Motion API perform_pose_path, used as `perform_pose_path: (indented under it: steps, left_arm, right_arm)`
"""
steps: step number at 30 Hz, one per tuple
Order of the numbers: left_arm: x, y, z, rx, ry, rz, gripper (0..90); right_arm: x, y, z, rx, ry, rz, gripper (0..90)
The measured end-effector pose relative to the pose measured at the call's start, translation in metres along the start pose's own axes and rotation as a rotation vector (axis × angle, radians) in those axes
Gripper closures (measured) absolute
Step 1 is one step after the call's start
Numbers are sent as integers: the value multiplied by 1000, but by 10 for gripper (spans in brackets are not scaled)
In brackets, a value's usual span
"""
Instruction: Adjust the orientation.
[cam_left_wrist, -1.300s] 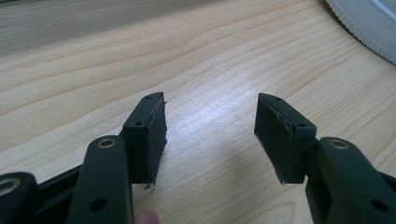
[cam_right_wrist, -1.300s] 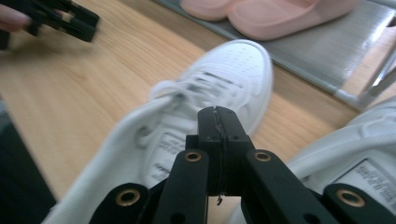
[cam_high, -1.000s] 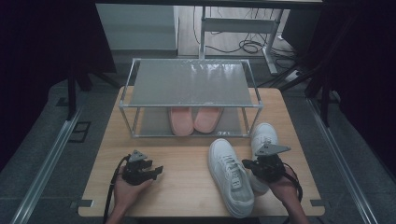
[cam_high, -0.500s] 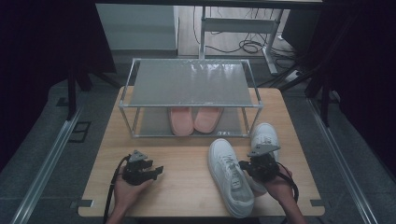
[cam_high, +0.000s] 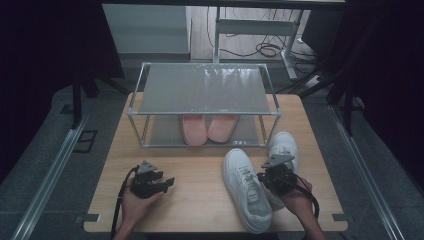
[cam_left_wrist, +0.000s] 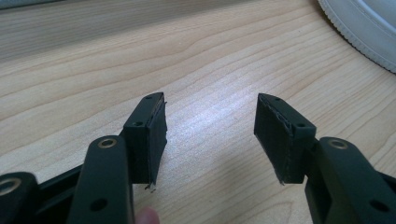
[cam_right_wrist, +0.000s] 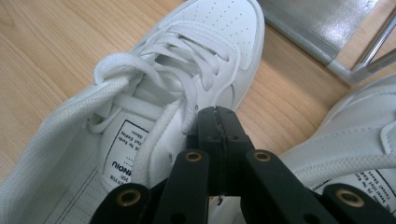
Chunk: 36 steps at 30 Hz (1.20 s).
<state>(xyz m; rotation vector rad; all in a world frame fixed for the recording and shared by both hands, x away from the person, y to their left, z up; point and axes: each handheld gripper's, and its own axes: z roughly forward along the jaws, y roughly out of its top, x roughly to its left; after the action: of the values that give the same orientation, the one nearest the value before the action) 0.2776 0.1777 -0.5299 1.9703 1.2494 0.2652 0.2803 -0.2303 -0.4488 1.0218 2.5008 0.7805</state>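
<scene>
High view finds the right gripper (cam_high: 267, 176) with jaws pressed together on nothing, just over the collar of the near white sneaker (cam_high: 246, 189), whose long axis runs toe-first toward the shoe rack (cam_high: 202, 89), while the left gripper (cam_high: 162, 184) rests wide open, well apart across the table (cam_high: 195, 165).

Lab: black curtains (cam_high: 55, 45), floor cables (cam_high: 262, 49), test table (cam_high: 200, 200).
</scene>
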Motion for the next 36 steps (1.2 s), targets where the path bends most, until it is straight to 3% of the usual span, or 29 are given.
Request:
perform_pose_path:
  steps: [15, 21, 24, 36]
  left_arm:
    - [-1, 0, 1, 2, -4, 0, 448]
    - [0, 0, -1, -2, -2, -1, 448]
    - [0, 0, -1, -1, -2, 0, 449]
    - [-1, 0, 0, 0, -5, -1, 449]
  right_arm:
    - [7, 4, 9, 19, 24, -9, 900]
    - [4, 4, 4, 24, -21, -13, 900]
    - [6, 1, 3, 51, -41, -27, 900]
    - [12, -1, 9, 91, -42, -35, 900]
